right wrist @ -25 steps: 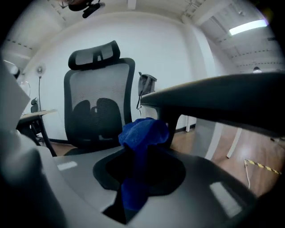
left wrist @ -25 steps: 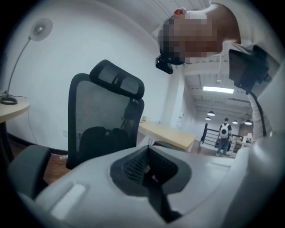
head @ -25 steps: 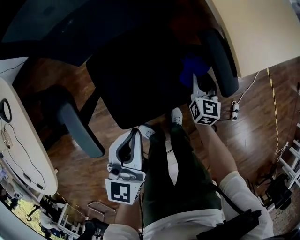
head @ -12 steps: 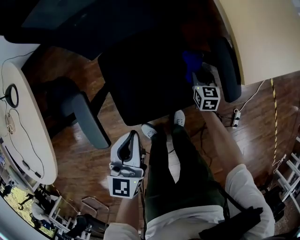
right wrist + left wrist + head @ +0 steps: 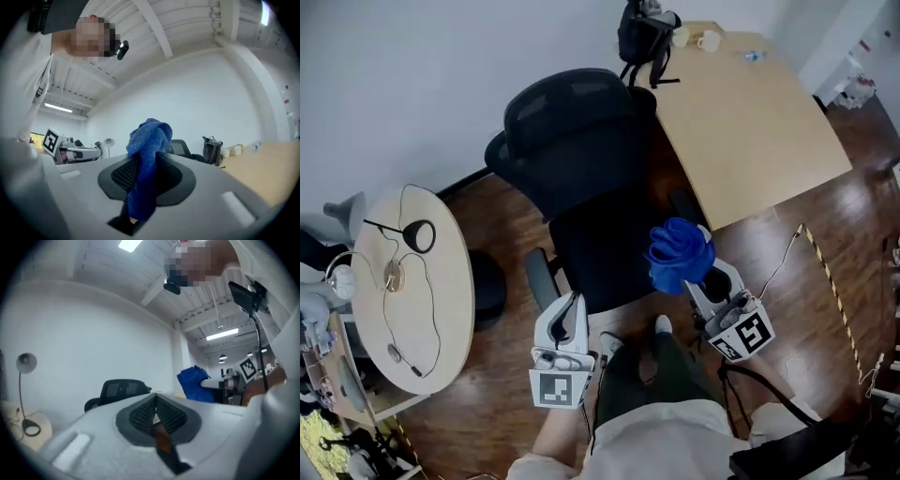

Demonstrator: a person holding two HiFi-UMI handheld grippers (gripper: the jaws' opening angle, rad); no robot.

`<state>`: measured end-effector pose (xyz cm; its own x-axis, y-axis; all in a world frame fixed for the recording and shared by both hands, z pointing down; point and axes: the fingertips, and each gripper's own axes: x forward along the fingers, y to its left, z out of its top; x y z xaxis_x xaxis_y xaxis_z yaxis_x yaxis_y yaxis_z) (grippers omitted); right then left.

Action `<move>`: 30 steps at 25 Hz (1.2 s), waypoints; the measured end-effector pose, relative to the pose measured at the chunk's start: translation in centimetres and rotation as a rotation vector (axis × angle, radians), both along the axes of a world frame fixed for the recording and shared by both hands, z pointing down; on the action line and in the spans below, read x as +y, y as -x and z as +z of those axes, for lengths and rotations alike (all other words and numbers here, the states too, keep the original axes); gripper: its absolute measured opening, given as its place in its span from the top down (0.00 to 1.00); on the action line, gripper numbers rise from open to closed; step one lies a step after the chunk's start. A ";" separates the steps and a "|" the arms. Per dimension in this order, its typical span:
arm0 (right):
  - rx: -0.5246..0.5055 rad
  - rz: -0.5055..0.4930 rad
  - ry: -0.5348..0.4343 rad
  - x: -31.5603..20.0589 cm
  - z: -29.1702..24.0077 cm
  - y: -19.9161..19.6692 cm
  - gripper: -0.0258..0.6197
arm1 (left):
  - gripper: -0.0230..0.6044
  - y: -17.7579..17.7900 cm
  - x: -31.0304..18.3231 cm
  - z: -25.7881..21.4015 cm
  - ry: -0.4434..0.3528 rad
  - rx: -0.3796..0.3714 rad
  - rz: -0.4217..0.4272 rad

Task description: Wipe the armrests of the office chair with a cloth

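A black office chair (image 5: 581, 159) stands in the middle of the head view, its grey left armrest (image 5: 542, 279) showing beside the seat. Most of the right armrest (image 5: 684, 208) is hidden behind a bunched blue cloth (image 5: 679, 255). My right gripper (image 5: 694, 279) is shut on that cloth and holds it up in the air, close to the person and off the chair. In the right gripper view the cloth (image 5: 147, 154) hangs out between the jaws. My left gripper (image 5: 573, 304) is shut and holds nothing, near the seat's front edge and pointing up.
A beige desk (image 5: 750, 122) stands right of the chair with a black bag (image 5: 645, 33) and cups (image 5: 705, 40) on it. A round white table (image 5: 412, 281) with a lamp and cables is at the left. A cable (image 5: 787, 258) lies on the wood floor.
The head view has swung up and back, so the whole chair and the room show. My right gripper has lifted the cloth off the right armrest toward the person. Both grippers now tilt upward.
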<state>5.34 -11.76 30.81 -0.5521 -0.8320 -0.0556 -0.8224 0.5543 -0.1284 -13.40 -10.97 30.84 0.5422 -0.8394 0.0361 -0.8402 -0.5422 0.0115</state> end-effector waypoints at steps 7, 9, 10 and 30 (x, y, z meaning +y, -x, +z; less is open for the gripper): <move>-0.001 0.015 -0.131 9.7 -8.6 -0.9 0.82 | 0.96 -0.2 8.5 -7.9 -0.072 -0.002 -0.033; -0.027 0.016 -0.127 12.2 -9.0 -1.8 0.82 | 0.96 -0.9 11.2 -8.4 -0.058 0.002 -0.041; -0.036 0.010 -0.129 13.8 -9.1 -2.2 0.82 | 0.96 -1.3 12.8 -8.4 -0.049 0.002 -0.044; -0.073 -0.108 -0.149 37.2 -13.1 -8.7 0.82 | 0.96 -7.9 36.7 -12.6 -0.054 0.035 -0.126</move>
<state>14.07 25.41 17.75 -0.6273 -0.7479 -0.2171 -0.7489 0.6558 -0.0953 -5.46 25.77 18.21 0.4322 -0.9013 -0.0283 -0.9014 -0.4328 0.0154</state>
